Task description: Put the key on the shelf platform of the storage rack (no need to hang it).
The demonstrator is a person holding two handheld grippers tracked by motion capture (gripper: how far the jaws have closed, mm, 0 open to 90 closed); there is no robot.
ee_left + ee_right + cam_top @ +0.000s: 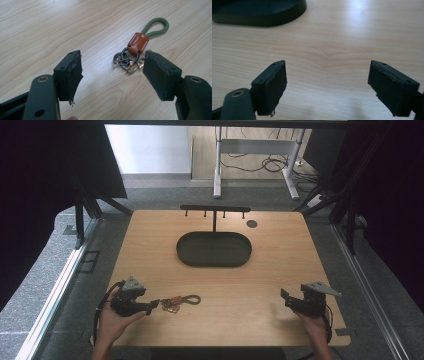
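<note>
A person's left hand-held gripper point(150, 306) lies low on the wooden counter point(280, 270), its jaws spread wide and empty, aimed at a keychain point(179, 301) lying flat just off its tips. In the left gripper view the keychain point(138, 47) sits between and slightly beyond the open pads, nearer one of them: an olive cord loop point(156, 25), an orange leather tab point(138, 43) and a cluster of dark and gold rings point(126, 60), the rings end facing the jaws. That lineup suggests a pinch at the rings or tab is being prepared. Beyond the keychain, near the counter's middle, stands a dark oval tray point(214, 249) with a hook rack point(215, 210) rising behind it, a likely hanging place. Far right of the keychain, the right hand-held gripper point(286, 299) waits with jaws likewise parted over bare wood, apparently held in reserve.
</note>
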